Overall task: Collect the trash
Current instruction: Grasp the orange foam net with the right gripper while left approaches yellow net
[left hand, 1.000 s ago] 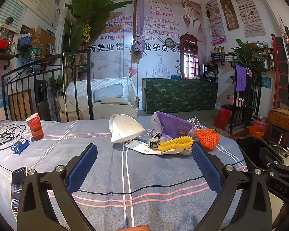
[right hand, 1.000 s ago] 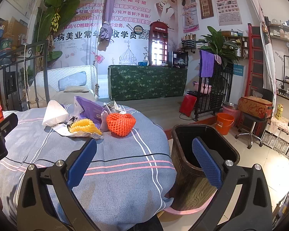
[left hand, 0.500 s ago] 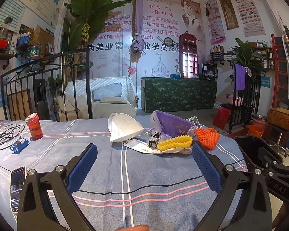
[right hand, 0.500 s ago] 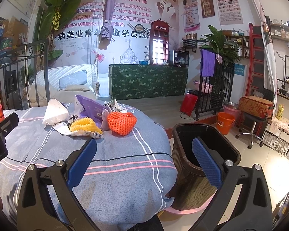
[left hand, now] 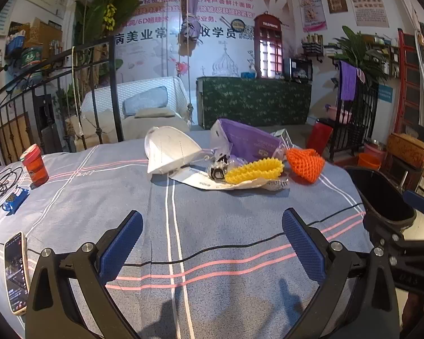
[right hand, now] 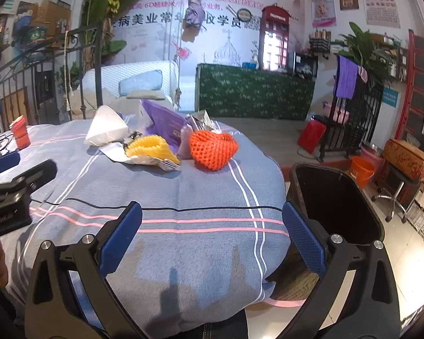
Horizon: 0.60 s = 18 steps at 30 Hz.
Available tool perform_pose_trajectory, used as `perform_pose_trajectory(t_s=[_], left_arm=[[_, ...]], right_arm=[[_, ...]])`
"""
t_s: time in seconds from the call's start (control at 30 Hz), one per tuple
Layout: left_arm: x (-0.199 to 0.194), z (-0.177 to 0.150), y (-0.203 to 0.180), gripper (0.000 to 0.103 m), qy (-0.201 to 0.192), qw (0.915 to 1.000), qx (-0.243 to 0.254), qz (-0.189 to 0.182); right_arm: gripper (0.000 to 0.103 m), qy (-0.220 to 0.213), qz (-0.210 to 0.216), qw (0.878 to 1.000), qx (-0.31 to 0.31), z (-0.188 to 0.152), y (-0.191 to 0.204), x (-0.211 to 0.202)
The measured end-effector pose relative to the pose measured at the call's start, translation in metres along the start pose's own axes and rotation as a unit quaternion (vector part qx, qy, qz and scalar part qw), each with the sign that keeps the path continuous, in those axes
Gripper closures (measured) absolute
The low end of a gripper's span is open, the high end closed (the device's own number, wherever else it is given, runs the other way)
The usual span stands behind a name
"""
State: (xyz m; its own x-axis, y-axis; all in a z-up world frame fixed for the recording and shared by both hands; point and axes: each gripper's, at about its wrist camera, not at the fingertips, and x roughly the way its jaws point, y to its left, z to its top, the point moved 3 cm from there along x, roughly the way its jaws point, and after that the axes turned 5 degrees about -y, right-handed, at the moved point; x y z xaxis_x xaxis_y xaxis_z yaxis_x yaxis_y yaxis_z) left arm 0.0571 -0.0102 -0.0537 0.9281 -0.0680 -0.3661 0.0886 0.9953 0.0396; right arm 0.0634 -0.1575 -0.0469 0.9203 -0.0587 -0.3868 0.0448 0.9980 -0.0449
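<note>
A heap of trash lies on the far part of the grey-blue striped tablecloth: a white folded mask, a purple bag, a yellow foam net, an orange foam net and a white paper. The right wrist view shows the orange net and yellow net too. My left gripper is open and empty above the near cloth. My right gripper is open and empty over the table's right edge, beside a dark bin.
A red cup, a black cable with a blue item, and a phone lie at the table's left. An orange bucket, a stool and a black railing surround the table.
Both grippers have moved slightly forward and left toward the trash heap. The right view has swung left, so the bin sits further right. Nothing was grasped.
</note>
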Motion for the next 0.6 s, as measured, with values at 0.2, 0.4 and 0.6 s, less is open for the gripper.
perform_pose_trajectory(t_s=[0.2,0.4,0.6], left_arm=[[0.018,-0.004,0.007,0.006,0.055,0.9984,-0.004,-0.016],[0.034,-0.006,0.009,0.006,0.098,0.9948,-0.005,-0.026],[0.051,-0.004,0.012,0.006,0.130,0.9905,0.003,-0.045]], right_arm=[[0.005,0.043,0.023,0.999,0.011,0.008,-0.007,0.040],[0.005,0.084,0.030,0.996,0.002,0.020,-0.011,0.083],[0.005,0.113,0.050,0.992,-0.021,0.036,-0.005,0.130]])
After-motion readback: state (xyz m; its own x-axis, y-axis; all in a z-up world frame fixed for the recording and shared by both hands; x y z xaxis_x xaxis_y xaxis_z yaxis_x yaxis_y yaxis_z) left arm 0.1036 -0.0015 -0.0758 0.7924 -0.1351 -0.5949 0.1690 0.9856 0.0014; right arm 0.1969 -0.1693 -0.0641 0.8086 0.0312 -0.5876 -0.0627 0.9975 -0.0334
